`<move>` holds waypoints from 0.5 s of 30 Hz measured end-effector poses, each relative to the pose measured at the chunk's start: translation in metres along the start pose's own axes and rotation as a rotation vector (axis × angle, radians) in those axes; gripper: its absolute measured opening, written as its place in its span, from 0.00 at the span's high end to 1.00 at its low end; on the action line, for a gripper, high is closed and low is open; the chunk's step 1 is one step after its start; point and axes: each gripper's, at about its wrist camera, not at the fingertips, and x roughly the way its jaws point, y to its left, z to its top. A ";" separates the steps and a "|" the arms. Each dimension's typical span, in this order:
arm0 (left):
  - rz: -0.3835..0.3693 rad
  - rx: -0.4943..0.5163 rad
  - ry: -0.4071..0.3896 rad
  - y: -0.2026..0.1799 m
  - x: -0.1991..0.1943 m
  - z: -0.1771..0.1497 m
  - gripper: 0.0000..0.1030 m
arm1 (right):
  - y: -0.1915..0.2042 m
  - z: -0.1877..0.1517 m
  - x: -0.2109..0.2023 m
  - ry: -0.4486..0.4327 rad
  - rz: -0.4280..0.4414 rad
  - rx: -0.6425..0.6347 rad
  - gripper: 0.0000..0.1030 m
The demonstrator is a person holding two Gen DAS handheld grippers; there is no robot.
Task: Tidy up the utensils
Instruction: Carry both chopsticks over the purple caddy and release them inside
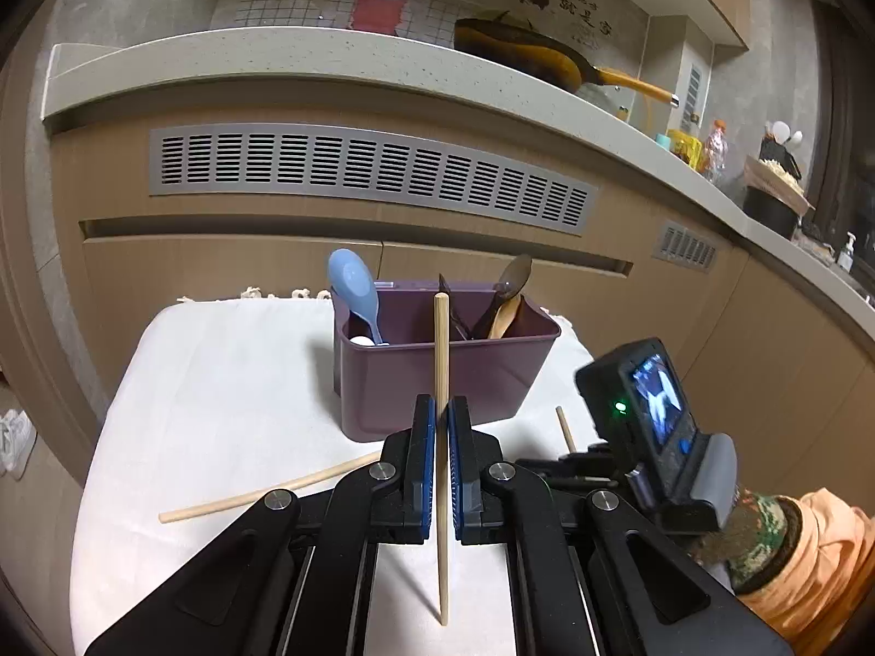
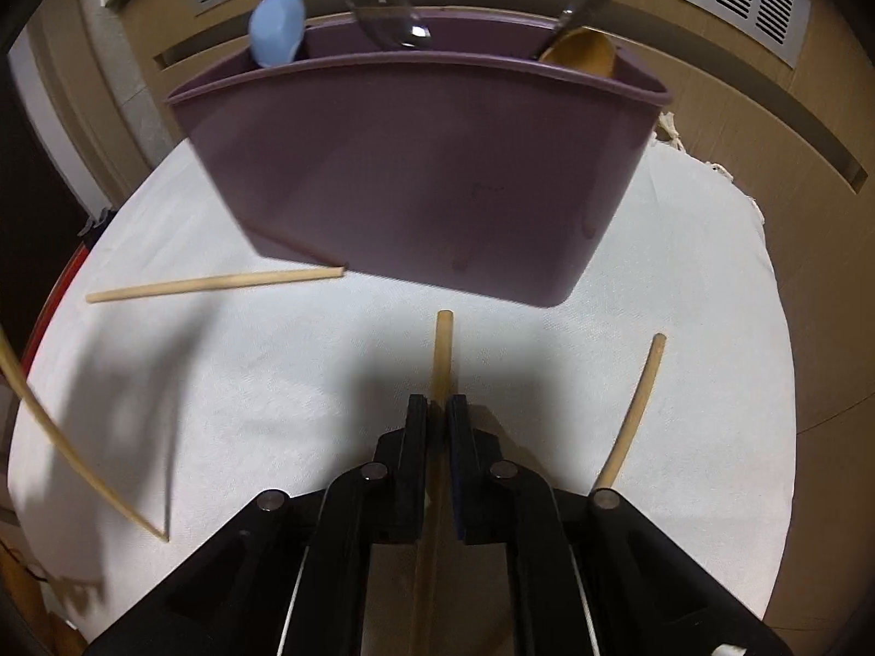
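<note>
Left wrist view: left gripper [image 1: 442, 426] and right gripper [image 2: 437, 426] each clamp one pale wooden chopstick [image 1: 441, 361], presumably bound for the purple plastic divided caddy [image 1: 437, 377] just ahead.

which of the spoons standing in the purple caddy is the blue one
The blue spoon stands alone in the leftmost compartment of the purple caddy; the dark spoon and wooden spoon share the right end.

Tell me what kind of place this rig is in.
Most likely a home kitchen. A stone-look countertop runs above wood-fronted cabinets, with a frying pan on it and bottles further along. In front, a white-clothed table carries a purple utensil caddy and loose chopsticks.
</note>
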 end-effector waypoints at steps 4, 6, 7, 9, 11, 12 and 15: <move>0.001 -0.002 -0.010 -0.004 -0.011 -0.001 0.95 | 0.005 -0.010 -0.035 -0.075 0.041 -0.009 0.93; 0.001 -0.005 -0.019 -0.006 -0.018 -0.001 0.95 | 0.005 -0.017 -0.057 -0.114 0.067 -0.001 0.93; -0.001 -0.006 -0.024 -0.008 -0.021 -0.001 0.95 | 0.005 -0.020 -0.069 -0.138 0.076 0.000 0.93; 0.001 -0.004 -0.039 -0.012 -0.030 0.001 0.95 | 0.006 -0.026 -0.091 -0.179 0.090 -0.003 0.93; 0.001 0.006 -0.057 -0.017 -0.038 0.004 0.95 | 0.009 -0.032 -0.114 -0.229 0.102 -0.006 0.93; 0.002 0.014 -0.070 -0.020 -0.043 0.006 0.95 | 0.010 -0.033 -0.123 -0.248 0.106 -0.006 0.93; 0.006 0.033 -0.091 -0.029 -0.051 0.013 0.95 | 0.008 -0.029 -0.154 -0.333 0.116 -0.002 0.93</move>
